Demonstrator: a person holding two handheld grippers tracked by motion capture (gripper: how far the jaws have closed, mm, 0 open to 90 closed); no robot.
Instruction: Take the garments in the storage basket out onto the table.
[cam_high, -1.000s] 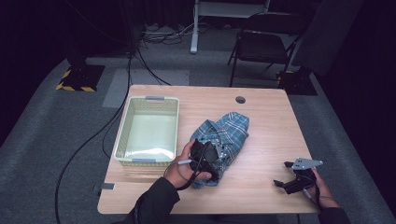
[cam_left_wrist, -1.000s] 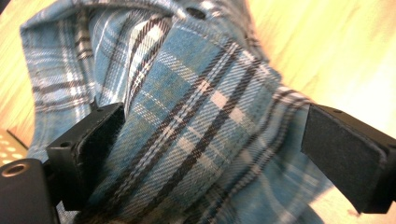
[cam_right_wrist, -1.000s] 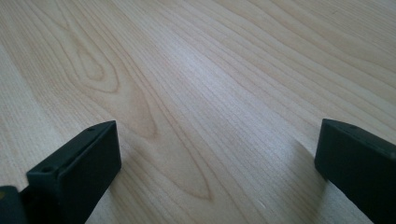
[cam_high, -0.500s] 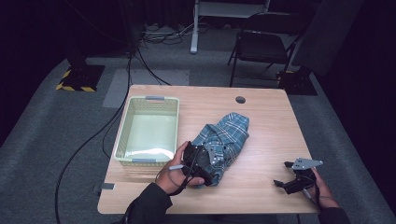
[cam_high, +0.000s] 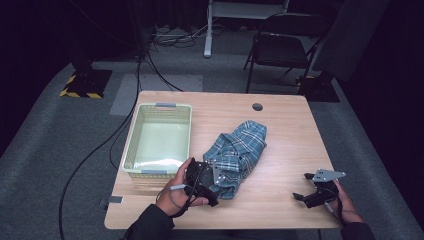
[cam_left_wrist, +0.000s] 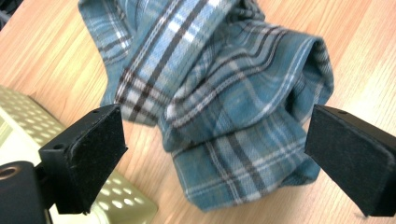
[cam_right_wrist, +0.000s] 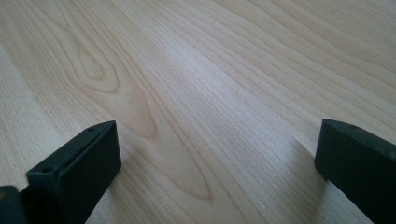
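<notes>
A crumpled blue plaid cloth lies in a heap on the middle of the wooden table. My left gripper sits at the cloth's near left end, its jaws wide open. In the left gripper view the cloth lies between and just beyond the two black pads, untouched. My right gripper rests near the table's front right corner, open over bare wood, with nothing between its fingers.
A pale green plastic basket stands on the left side of the table, and its perforated corner lies close beside my left jaw. A round cable hole is at the table's back. A folding chair stands behind.
My left gripper has pulled back toward the table's front edge, off the cloth's near end. The cloth looks slightly shifted. The right gripper has stayed put.
</notes>
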